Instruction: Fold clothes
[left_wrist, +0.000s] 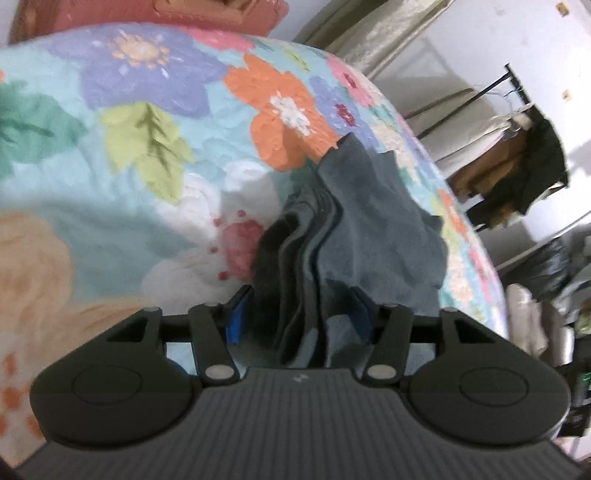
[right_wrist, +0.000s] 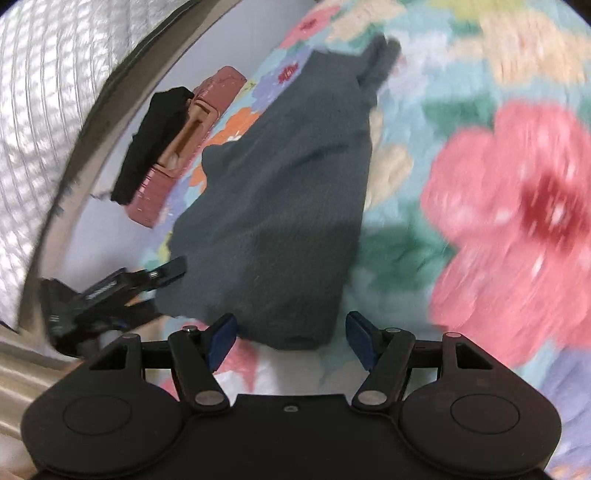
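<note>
Bunched folds of the grey garment (left_wrist: 332, 236) sit clamped in the left gripper (left_wrist: 301, 321) on the floral bedspread (left_wrist: 147, 147). Only the right wrist view shows the garment's spread, the pink headboard (right_wrist: 184, 147), and the right gripper (right_wrist: 291, 339) standing apart, empty.

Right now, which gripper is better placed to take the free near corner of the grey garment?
Right. The right gripper is open with the grey garment corner just ahead of its fingers. The left gripper is already shut on bunched cloth, so it probably should just hold.
</note>
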